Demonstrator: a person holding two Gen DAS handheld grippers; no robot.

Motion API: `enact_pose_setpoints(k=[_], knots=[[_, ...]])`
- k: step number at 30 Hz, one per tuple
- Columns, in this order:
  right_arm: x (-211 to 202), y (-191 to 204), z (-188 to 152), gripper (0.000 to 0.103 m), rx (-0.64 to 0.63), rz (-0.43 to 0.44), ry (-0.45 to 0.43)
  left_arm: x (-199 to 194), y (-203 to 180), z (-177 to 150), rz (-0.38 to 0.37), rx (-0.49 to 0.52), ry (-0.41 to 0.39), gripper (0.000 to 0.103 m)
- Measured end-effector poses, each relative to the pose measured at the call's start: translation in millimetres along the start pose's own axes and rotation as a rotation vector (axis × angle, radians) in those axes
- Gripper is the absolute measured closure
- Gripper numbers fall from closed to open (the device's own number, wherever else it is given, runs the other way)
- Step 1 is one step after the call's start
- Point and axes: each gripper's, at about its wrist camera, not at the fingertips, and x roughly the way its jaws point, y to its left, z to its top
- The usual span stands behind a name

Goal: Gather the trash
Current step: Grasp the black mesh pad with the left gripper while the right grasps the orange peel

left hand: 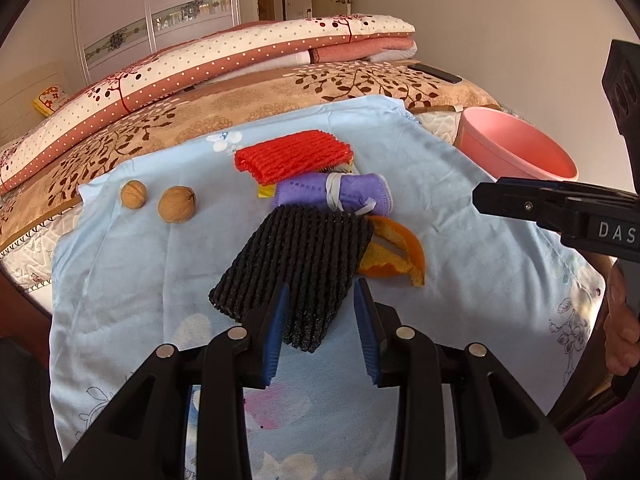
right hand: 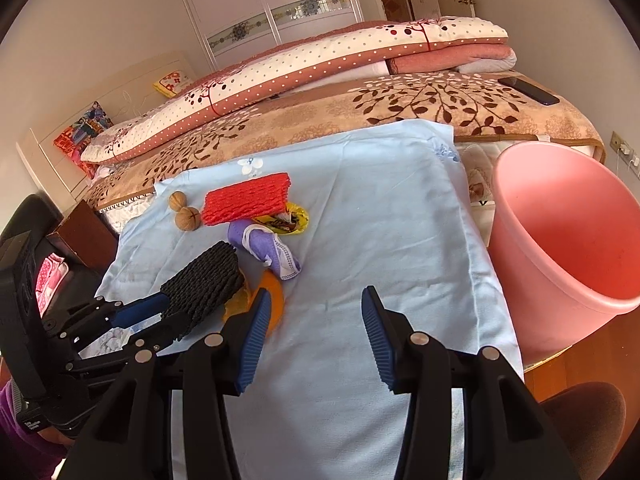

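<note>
A black foam net (left hand: pixel 296 268) lies on the light blue cloth (left hand: pixel 140 280), partly over an orange peel (left hand: pixel 400 256). My left gripper (left hand: pixel 322 300) is open and straddles the net's near end, with cloth showing beside its right pad. Behind the net lie a rolled purple mask (left hand: pixel 332 194), a red foam net (left hand: pixel 292 156), a yellow wrapper (right hand: pixel 296 218) and two walnuts (left hand: pixel 177 204). My right gripper (right hand: pixel 316 308) stands open over bare cloth with nothing between its fingers, and the orange peel (right hand: pixel 276 300) is by its left finger. The pink bin (right hand: pixel 560 240) stands to its right.
The cloth covers the near end of a bed with a brown leaf-patterned blanket (right hand: pixel 400 108) and folded quilts behind. A dark phone (right hand: pixel 528 90) lies at the bed's far right corner. The bin is on the floor off the bed's right side. A dark nightstand (right hand: pixel 84 236) is at left.
</note>
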Motion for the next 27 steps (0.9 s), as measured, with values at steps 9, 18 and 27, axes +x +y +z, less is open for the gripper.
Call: enact_pose_setpoints(k=[9,18,27], knots=[[23.5,18.2,0.1,0.055,-0.009,0.037,0.075,11.8,0.7,-1.9,0.000,0.017,0.041,0.069],[44.6,29.3,-0.8,0.055,-0.018,0.035,0.131,6.1,18.3,-5.1,-0.024,-0.072,0.030,0.087],[60.9,30.3,0.1,0.067,-0.005,0.033,0.176,-22.9,29.9,-4.9,-0.048,-0.139,-0.051,0.092]])
